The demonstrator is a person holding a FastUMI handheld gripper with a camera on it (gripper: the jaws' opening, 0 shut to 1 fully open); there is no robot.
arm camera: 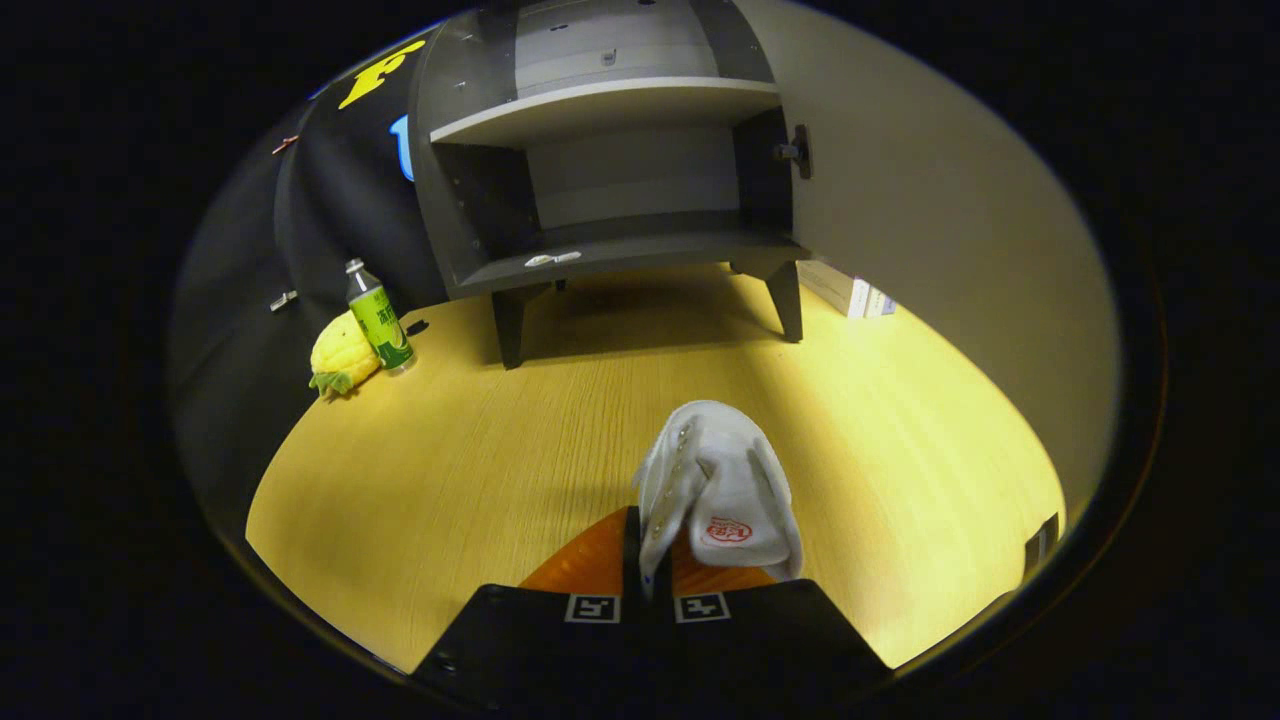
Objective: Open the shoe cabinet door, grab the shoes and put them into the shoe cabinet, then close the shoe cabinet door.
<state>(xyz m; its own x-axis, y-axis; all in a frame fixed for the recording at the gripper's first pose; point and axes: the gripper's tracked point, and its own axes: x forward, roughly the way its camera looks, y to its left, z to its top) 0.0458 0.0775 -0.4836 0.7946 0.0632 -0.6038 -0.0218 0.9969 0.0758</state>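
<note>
A white shoe (718, 490) hangs toe-forward just ahead of my gripper (648, 572), lifted above the wooden floor. Both fingers press on its side wall near the eyelets, so the gripper is shut on it. Beyond the shoe stands the grey shoe cabinet (610, 180) on short legs, with its door (930, 220) swung wide open to the right. Its lower shelf (640, 250) and upper shelf (600, 105) are bare except for a small white item at the lower shelf's front edge.
A green bottle (379, 318) and a yellow pineapple toy (342, 352) sit on the floor left of the cabinet, against the black cloth wall. A small box (850, 292) lies behind the open door. Bare wooden floor (480, 440) stretches between the shoe and the cabinet.
</note>
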